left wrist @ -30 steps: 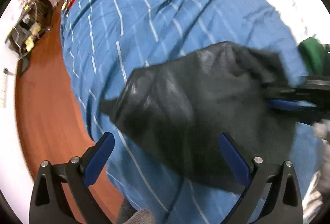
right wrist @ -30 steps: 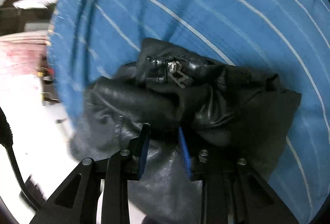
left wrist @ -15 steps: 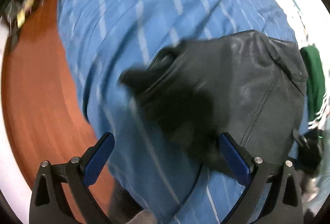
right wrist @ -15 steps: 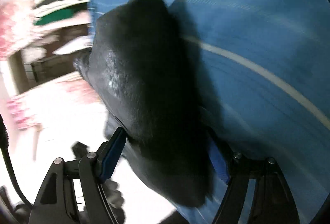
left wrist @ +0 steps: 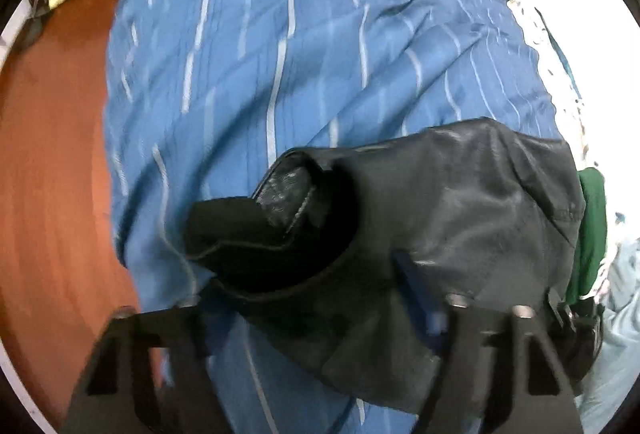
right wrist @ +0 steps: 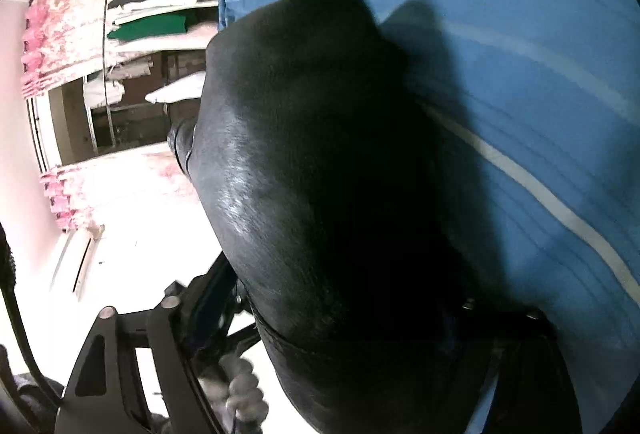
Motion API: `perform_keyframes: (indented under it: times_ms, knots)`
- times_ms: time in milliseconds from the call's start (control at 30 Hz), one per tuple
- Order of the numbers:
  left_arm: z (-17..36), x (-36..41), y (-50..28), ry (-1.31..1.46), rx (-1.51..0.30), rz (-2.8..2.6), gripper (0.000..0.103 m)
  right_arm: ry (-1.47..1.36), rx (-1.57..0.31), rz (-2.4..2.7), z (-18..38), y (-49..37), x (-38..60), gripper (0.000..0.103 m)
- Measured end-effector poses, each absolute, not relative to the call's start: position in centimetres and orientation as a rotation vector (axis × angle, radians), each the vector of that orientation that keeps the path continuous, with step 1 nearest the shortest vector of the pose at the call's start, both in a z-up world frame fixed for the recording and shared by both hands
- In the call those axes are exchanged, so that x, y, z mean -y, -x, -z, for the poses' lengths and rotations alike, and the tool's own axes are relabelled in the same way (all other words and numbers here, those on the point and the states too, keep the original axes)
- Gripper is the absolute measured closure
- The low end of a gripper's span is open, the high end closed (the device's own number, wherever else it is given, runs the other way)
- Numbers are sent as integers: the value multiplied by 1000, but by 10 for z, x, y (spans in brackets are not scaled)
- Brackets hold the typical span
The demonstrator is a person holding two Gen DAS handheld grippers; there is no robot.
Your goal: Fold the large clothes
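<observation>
A black leather jacket [left wrist: 432,218] lies bundled on the blue striped bedspread [left wrist: 280,54], near its front right edge. My left gripper [left wrist: 304,298] is open with its jaws wide apart, and the bundle lies between and over them, hiding the pads. In the right wrist view the jacket [right wrist: 320,170] fills the middle. My right gripper [right wrist: 340,318] is open, its jaws on either side of the bundle, the right one in deep shadow.
A wooden floor [left wrist: 52,170] runs along the bed's left side. A green garment [left wrist: 592,234] lies beyond the jacket on the right. Shelves with folded clothes [right wrist: 160,6] and a pink patterned curtain [right wrist: 60,34] stand past the bed edge.
My right gripper opened from its grip on the jacket and now straddles the bundle. My left gripper moved in until the jacket lies between its open jaws. The jacket turned over.
</observation>
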State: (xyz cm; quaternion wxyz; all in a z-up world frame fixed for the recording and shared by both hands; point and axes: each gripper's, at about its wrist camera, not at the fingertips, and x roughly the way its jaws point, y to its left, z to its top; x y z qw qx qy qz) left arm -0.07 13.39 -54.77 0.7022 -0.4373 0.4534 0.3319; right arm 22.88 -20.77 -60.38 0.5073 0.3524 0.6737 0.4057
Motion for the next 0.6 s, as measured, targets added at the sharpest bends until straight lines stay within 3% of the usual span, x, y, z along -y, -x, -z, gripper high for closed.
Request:
perform_keyframes:
  times_ms: [33,133,200,600]
  knots:
    - [542,-134,2,978,-1006,-750,62,-855,-1617,-978,600,-229,207,37]
    - [532,-137,7,987,-1002,-747,75,-871,-1592,-991,579,-223,220,50]
    - [514,-132,3,942,-996,-735,81,-872,-1587,-992,567,-220,227,53]
    - [429,-134,-45,783,-917,-614,83,-1006,-1493,-972,490,-248,261,59]
